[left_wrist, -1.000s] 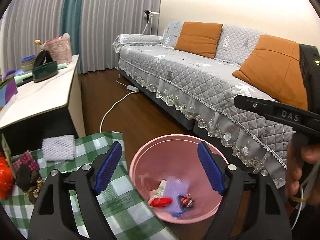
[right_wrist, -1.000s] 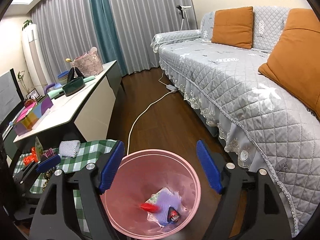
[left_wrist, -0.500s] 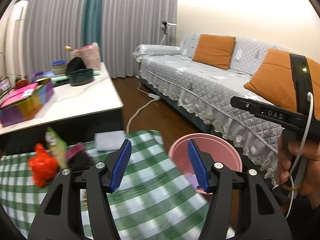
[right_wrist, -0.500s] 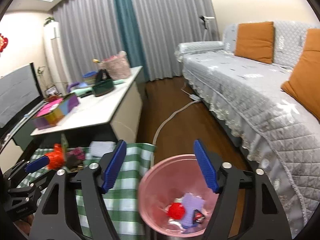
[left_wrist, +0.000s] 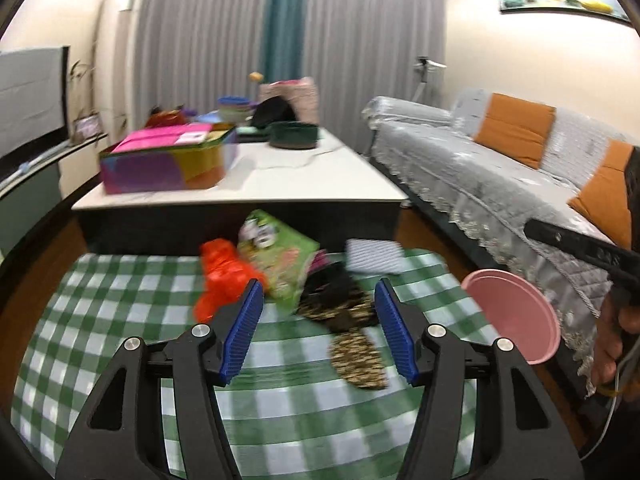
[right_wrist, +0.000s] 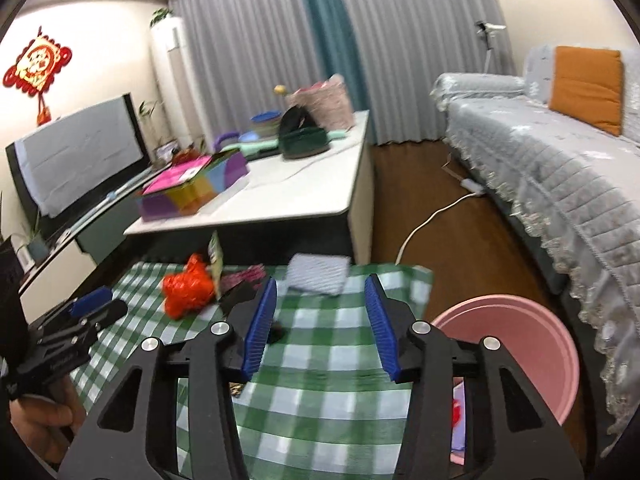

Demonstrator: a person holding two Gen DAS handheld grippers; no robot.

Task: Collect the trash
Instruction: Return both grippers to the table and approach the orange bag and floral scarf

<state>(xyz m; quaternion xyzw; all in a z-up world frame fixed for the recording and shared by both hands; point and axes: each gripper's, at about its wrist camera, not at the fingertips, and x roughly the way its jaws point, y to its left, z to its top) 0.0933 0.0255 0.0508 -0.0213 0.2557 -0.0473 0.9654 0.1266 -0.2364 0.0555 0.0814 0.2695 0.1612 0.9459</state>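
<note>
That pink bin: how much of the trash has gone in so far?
A few scraps already lie in the pink bin. Both tools, left and right, carry nothing; the right one's jaws are closing on air. An orange bag, green packet and dark wrappers still wait on the checked cloth.
</note>
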